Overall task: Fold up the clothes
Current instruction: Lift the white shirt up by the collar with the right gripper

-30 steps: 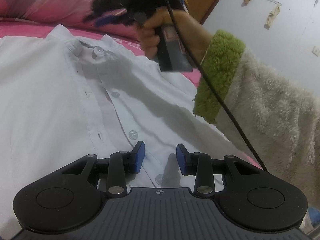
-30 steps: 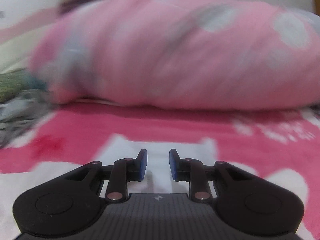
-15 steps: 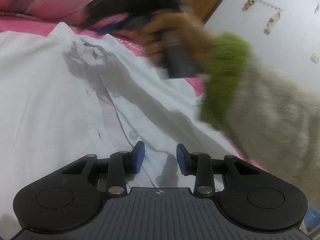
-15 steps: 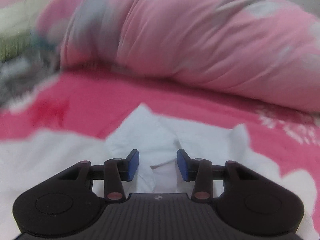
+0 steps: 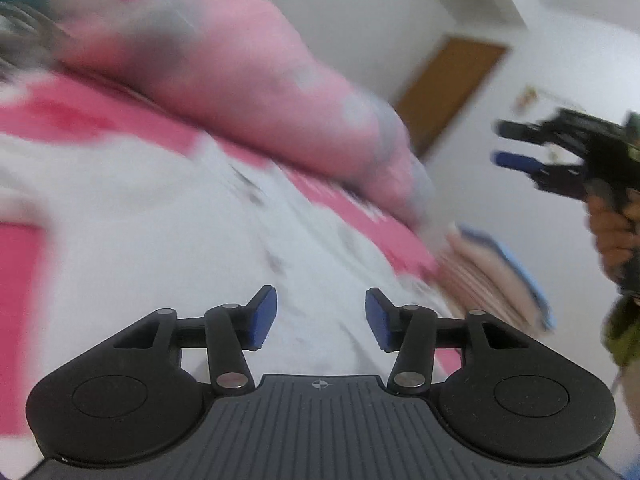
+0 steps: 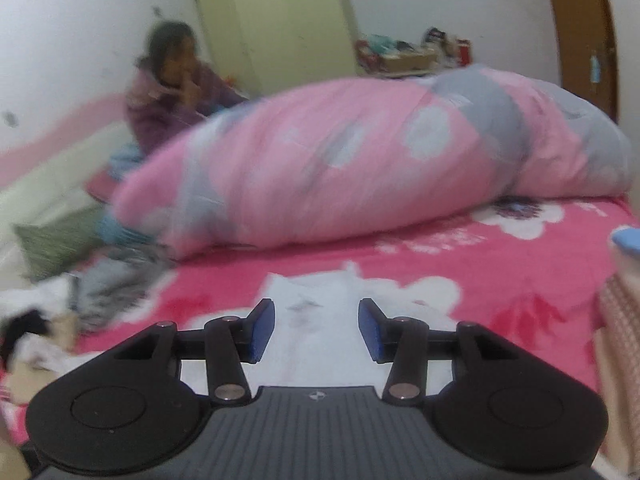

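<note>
Both sets of fingers opening, nothing between them: left gripper (image 5: pixel 321 317) and right gripper (image 6: pixel 317 330). Below, white shirt (image 5: pixel 168 240) spread flat on the pink bed (image 6: pixel 500 268)

You have one white shirt (image 5: pixel 168 240) — spread flat on the pink bed sheet, button placket facing up, collar (image 6: pixel 316 284) toward the pink duvet — outline blurred.
</note>
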`<state>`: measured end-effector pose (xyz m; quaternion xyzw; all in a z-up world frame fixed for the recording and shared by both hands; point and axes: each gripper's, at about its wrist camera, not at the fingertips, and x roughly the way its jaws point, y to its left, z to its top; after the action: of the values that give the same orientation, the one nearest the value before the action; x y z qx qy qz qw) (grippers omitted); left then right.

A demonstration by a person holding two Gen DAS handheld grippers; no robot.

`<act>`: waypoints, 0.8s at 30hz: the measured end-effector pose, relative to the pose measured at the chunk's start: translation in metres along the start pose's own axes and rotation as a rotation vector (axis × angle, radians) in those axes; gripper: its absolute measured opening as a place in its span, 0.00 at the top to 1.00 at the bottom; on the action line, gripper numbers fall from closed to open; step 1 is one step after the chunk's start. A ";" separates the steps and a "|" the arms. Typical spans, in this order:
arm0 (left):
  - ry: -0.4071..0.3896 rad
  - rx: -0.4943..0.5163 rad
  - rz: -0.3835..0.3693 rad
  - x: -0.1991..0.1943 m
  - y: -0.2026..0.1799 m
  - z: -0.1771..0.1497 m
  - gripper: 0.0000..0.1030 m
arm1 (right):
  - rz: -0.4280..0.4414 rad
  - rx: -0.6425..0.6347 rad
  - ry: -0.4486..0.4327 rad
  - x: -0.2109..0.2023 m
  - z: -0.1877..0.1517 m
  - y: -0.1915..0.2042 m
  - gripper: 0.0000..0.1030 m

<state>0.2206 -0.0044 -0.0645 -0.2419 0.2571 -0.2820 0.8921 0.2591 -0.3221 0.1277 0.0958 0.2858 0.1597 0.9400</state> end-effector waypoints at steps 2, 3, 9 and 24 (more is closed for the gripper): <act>-0.094 -0.041 0.107 -0.037 0.019 0.004 0.51 | 0.078 -0.031 -0.010 -0.003 0.003 0.034 0.52; -0.142 -0.062 0.162 -0.056 0.029 0.006 0.51 | 0.120 -0.054 -0.009 -0.002 0.003 0.055 0.52; -0.406 -0.216 0.783 -0.120 0.108 0.026 0.51 | 0.377 -0.256 0.051 0.039 -0.017 0.215 0.52; -0.447 -0.390 0.672 -0.134 0.196 0.039 0.50 | 0.435 -1.225 0.075 0.253 -0.171 0.557 0.50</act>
<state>0.2233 0.2324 -0.1046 -0.3637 0.1708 0.1366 0.9055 0.2244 0.3009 0.0105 -0.4073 0.1496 0.4838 0.7600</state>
